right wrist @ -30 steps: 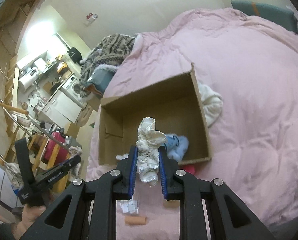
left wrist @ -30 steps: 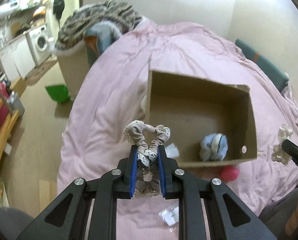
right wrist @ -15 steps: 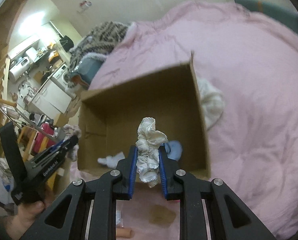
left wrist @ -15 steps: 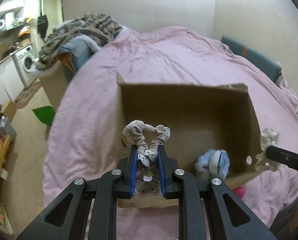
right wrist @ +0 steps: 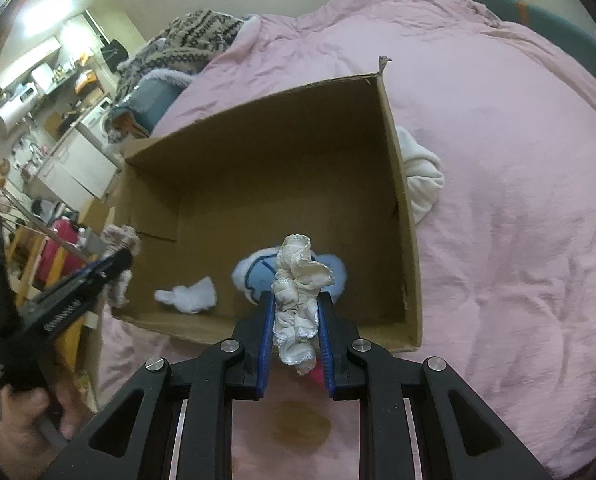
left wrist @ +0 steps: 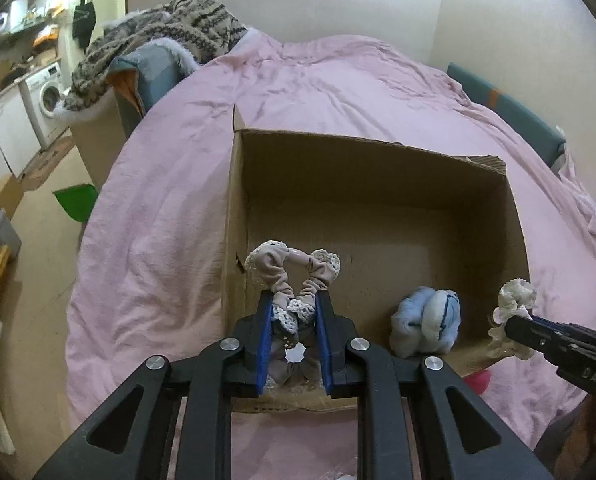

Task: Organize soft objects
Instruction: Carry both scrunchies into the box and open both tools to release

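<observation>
My left gripper (left wrist: 294, 312) clamped on beige scrunchie (left wrist: 294, 276), poised over near-left corner of cardboard box (left wrist: 377, 184) on pink bed (left wrist: 158, 200) for drop. My right gripper (right wrist: 296, 312) pinches cream scrunchie (right wrist: 298, 280) above blue plush (right wrist: 254, 276), likewise ready for release.

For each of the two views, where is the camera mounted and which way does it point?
Left wrist: on the left tongs, looking along them into the cardboard box; beige scrunchie clamped.
Right wrist: on the right tongs, facing the same box from its right side; cream scrunchie clamped, the person's left hand visible.
Shared: box, blue sock ball, pink blanket, each other's tongs.
</observation>
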Demonstrator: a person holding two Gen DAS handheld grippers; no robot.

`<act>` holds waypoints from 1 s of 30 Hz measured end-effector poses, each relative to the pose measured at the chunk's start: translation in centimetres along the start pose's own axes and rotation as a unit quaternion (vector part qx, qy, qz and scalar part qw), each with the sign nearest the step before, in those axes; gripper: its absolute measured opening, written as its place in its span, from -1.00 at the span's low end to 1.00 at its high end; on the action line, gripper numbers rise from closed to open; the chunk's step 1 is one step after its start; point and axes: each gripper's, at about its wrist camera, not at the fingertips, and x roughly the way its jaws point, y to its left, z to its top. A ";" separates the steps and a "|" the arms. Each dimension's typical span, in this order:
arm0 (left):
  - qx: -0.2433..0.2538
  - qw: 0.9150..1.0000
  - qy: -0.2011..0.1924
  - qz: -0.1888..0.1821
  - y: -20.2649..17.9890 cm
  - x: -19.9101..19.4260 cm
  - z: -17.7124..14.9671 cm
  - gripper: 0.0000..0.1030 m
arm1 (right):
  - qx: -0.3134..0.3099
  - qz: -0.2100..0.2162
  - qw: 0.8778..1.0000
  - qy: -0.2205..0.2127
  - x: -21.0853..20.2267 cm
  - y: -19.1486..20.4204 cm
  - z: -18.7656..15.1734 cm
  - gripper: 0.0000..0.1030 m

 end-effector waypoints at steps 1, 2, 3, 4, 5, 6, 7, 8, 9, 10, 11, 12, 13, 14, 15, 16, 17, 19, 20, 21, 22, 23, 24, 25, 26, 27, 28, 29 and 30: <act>0.001 1.000 -0.003 0.002 -0.1 -0.1 0.0 -0.66 | -0.005 -0.014 1.000 0.003 0.2 0.0 -0.1 -0.57; 0.002 1.000 -0.003 0.000 -0.2 -0.1 -0.1 -0.66 | -0.010 -0.026 1.000 0.006 0.4 0.0 -0.2 -0.57; 0.004 1.000 -0.001 -0.002 -0.3 -0.1 -0.2 -0.66 | -0.007 -0.026 1.000 0.009 0.5 -0.1 -0.2 -0.57; 0.006 1.000 0.000 -0.003 -0.5 -0.1 -0.2 -0.66 | -0.005 -0.026 1.000 0.010 0.5 -0.2 -0.2 -0.57; 0.008 1.000 0.001 -0.004 -0.6 -0.1 -0.3 -0.66 | -0.007 -0.029 1.000 0.007 0.4 -0.1 -0.2 -0.57; 0.010 1.000 0.001 -0.005 -0.6 -0.1 -0.4 -0.66 | -0.009 -0.031 0.999 0.006 0.3 -0.1 -0.2 -0.57; 0.011 1.000 0.002 -0.006 -0.7 -0.1 -0.5 -0.66 | -0.009 -0.030 0.999 0.005 0.3 -0.2 -0.2 -0.57; 0.012 1.000 0.003 -0.008 -0.8 -0.1 -0.6 -0.66 | -0.009 -0.030 0.999 0.005 0.3 -0.1 -0.2 -0.57; 0.011 1.000 0.004 -0.010 -0.7 -0.1 -0.5 -0.65 | -0.009 -0.031 0.999 0.005 0.3 -0.2 -0.2 -0.57; 0.010 1.000 0.005 -0.011 -0.7 -0.1 -0.6 -0.64 | -0.009 -0.032 0.999 0.005 0.2 -0.2 -0.2 -0.56; 0.009 1.000 0.005 -0.011 -0.7 -0.1 -0.6 -0.63 | -0.010 -0.033 0.999 0.005 0.2 -0.2 -0.3 -0.56; 0.009 1.000 0.006 -0.012 -0.6 -0.1 -0.6 -0.62 | -0.009 -0.031 0.999 0.005 0.1 -0.2 -0.3 -0.56; 0.008 1.000 0.007 -0.013 -0.6 -0.1 -0.6 -0.62 | -0.009 -0.030 0.999 0.005 0.1 -0.2 -0.3 -0.56; 0.008 1.000 0.007 -0.013 -0.6 -0.1 -0.6 -0.62 | -0.009 -0.030 1.000 0.006 0.2 -0.1 -0.2 -0.56; 0.008 1.000 0.007 -0.013 -0.6 -0.1 -0.7 -0.61 | -0.008 -0.029 1.000 0.006 0.2 -0.1 -0.2 -0.56; 0.009 1.000 0.007 -0.013 -0.6 -0.1 -0.7 -0.61 | -0.008 -0.029 1.000 0.005 0.2 0.0 -0.2 -0.56; 0.010 1.000 0.008 -0.013 -0.6 -0.1 -0.7 -0.60 | -0.007 -0.029 1.000 0.005 0.2 0.0 -0.2 -0.56; 0.011 1.000 0.010 -0.013 -0.6 0.0 -0.7 -0.56 | -0.005 -0.029 1.000 0.004 0.2 -0.1 -0.2 -0.54; 0.010 1.000 0.010 -0.013 -0.6 0.0 -0.7 -0.54 | -0.002 -0.029 1.000 0.003 0.2 -0.2 -0.2 -0.52; 0.009 1.000 0.011 -0.013 -0.5 0.0 -0.7 -0.47 | 0.001 -0.028 1.000 0.003 0.2 -0.2 -0.1 -0.51; 0.009 1.000 0.010 -0.013 -0.6 0.0 -0.7 -0.39 | 0.003 -0.027 1.000 0.003 0.3 -0.2 -0.1 -0.49; 0.008 1.000 0.006 -0.011 -0.6 -0.1 -0.8 -0.35 | 0.005 -0.026 1.000 0.002 0.3 -0.3 -0.1 -0.49; 0.009 1.000 0.003 -0.010 -0.7 -0.1 -0.8 -0.29 | 0.005 -0.027 1.000 0.001 0.2 -0.3 -0.1 -0.48; 0.009 1.000 0.000 -0.011 -0.7 -0.3 -0.8 -0.19 | 0.005 -0.027 1.000 -0.001 0.2 -0.3 -0.1 -0.48; 0.009 1.000 0.000 -0.013 -0.8 -0.3 -0.8 -0.11 | 0.005 -0.026 1.000 -0.002 0.1 -0.3 -0.1 -0.45; 0.009 1.000 -0.001 -0.017 -0.8 -0.4 -0.8 0.08 | 0.006 -0.025 1.000 -0.004 0.1 -0.3 -0.1 -0.42; 0.008 1.000 -0.003 -0.017 -0.8 -0.5 -0.8 0.21 | 0.007 -0.025 1.000 -0.005 0.0 -0.3 0.0 -0.32; 0.008 1.000 -0.008 -0.012 -0.8 -0.7 -0.8 0.23 | 0.009 -0.025 1.000 -0.006 0.1 -0.4 -0.1 -0.07; 0.010 1.000 -0.010 -0.012 -0.9 -0.8 -0.8 0.26 | 0.013 -0.025 1.000 -0.008 0.0 -0.5 0.0 0.13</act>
